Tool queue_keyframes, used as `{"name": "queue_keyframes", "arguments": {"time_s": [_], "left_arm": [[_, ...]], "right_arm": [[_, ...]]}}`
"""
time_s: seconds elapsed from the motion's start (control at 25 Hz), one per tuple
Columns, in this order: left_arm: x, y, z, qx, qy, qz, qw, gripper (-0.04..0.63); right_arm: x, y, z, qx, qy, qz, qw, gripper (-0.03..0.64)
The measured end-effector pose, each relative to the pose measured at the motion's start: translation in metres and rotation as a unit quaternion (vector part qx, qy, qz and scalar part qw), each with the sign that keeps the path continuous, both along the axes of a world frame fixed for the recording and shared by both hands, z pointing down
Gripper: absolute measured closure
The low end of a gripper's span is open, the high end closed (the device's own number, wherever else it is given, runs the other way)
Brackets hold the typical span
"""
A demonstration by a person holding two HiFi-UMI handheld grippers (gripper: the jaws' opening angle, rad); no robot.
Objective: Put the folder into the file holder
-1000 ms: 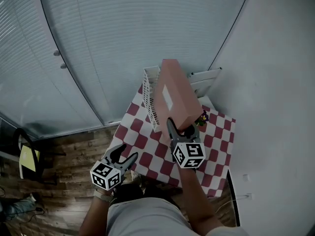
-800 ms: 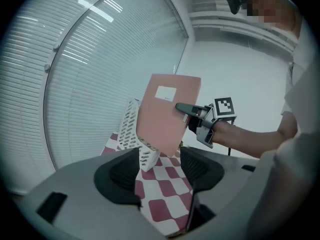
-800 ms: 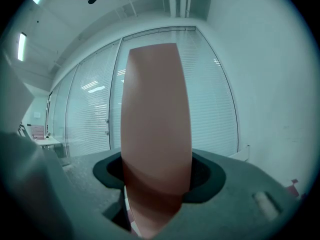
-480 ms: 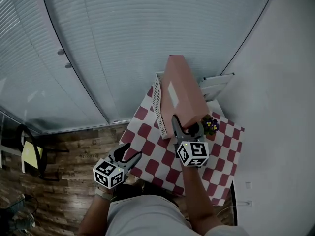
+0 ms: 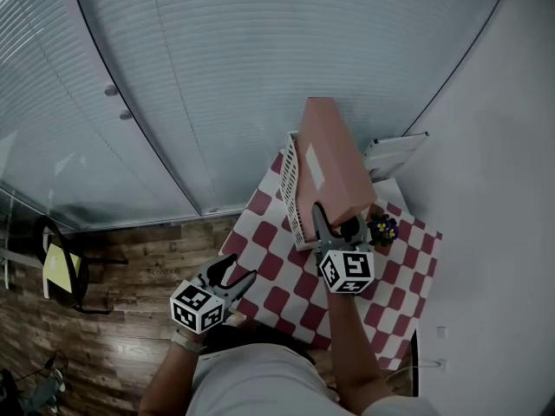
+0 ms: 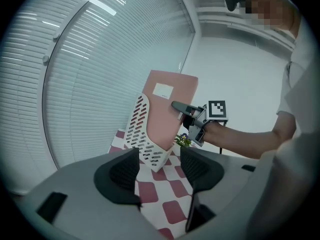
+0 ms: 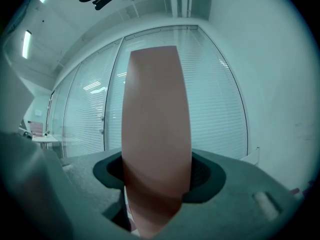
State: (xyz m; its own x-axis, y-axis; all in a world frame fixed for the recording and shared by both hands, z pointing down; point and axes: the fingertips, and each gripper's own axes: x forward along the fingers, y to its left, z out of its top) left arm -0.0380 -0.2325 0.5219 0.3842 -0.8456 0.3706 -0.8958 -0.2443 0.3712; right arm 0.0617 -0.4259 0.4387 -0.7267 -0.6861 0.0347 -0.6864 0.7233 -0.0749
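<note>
A thick pink folder (image 5: 329, 159) with a white label stands upright over the white perforated file holder (image 5: 292, 193) on the red-and-white checked table (image 5: 286, 295). Its lower end sits inside the holder (image 6: 142, 134). My right gripper (image 5: 340, 226) is shut on the folder's near edge; in the right gripper view the folder (image 7: 156, 134) fills the gap between both pads. My left gripper (image 5: 236, 275) hangs open and empty over the table's near left edge, pointing at the holder; its pads (image 6: 125, 169) are apart, with nothing between them.
A small pot of purple and yellow flowers (image 5: 383, 229) stands right of the holder. A white object (image 5: 395, 156) leans at the back right corner by the wall. Blinds cover the glass wall behind. A chair (image 5: 61, 271) stands on the wooden floor at far left.
The view has shifted, with table and holder now further right and lower. My right gripper has kept its hold on the folder, and both grippers have moved toward the holder.
</note>
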Motion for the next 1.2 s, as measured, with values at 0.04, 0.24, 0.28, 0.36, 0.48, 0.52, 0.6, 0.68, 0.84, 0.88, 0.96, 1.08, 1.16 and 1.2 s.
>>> {"name": "queue_keyframes", "arguments": {"time_s": [0.04,0.24,0.28,0.36,0.48,0.52,0.6,0.68,0.84,0.88,0.96,1.08,1.16,1.2], "left_arm": [[-0.001,-0.001,0.0,0.0,0.002,-0.003,1.0,0.347],[-0.008,-0.001,0.004,-0.006,0.001,-0.013,0.9999,0.347],[-0.01,0.0,0.005,-0.008,0.0,-0.016,0.9998,0.347],[-0.015,0.003,0.007,-0.011,-0.001,-0.024,0.9996,0.347],[-0.019,0.011,0.013,-0.018,0.001,-0.038,0.9991,0.348],[-0.021,0.013,0.014,-0.019,0.001,-0.042,0.9989,0.347],[-0.025,0.018,0.016,-0.021,0.002,-0.051,0.9985,0.347],[-0.025,0.025,0.018,-0.025,0.001,-0.058,0.998,0.347],[-0.02,0.039,0.025,-0.032,0.003,-0.073,0.9968,0.347],[-0.02,0.043,0.027,-0.034,0.002,-0.077,0.9964,0.347],[-0.022,0.05,0.029,-0.038,0.0,-0.085,0.9957,0.348],[-0.024,0.059,0.034,-0.044,0.0,-0.097,0.9943,0.347],[-0.024,0.067,0.037,-0.047,0.0,-0.103,0.9935,0.347],[-0.024,0.071,0.038,-0.048,0.0,-0.107,0.9932,0.347]], "right_arm": [[-0.001,-0.001,0.004,-0.001,0.003,0.0,1.0,0.336],[-0.003,-0.006,0.028,-0.01,0.012,-0.001,1.0,0.334],[-0.004,-0.007,0.032,-0.008,0.013,-0.002,1.0,0.334],[-0.004,-0.007,0.04,-0.006,0.017,-0.005,1.0,0.334],[-0.002,-0.006,0.053,-0.009,0.033,-0.013,0.999,0.33],[-0.003,-0.006,0.058,-0.009,0.039,-0.015,0.999,0.328],[-0.004,-0.007,0.065,-0.009,0.044,-0.017,0.999,0.328],[-0.005,-0.006,0.072,-0.013,0.048,-0.017,0.999,0.327],[-0.002,-0.005,0.09,-0.024,0.059,-0.019,0.998,0.324],[-0.001,-0.005,0.095,-0.029,0.062,-0.018,0.998,0.324],[0.0,-0.005,0.104,-0.035,0.068,-0.016,0.997,0.324],[0.0,-0.008,0.114,-0.034,0.074,-0.014,0.997,0.322],[0.002,-0.008,0.118,-0.03,0.075,-0.013,0.997,0.321],[0.003,-0.008,0.118,-0.029,0.076,-0.012,0.997,0.318]]}}
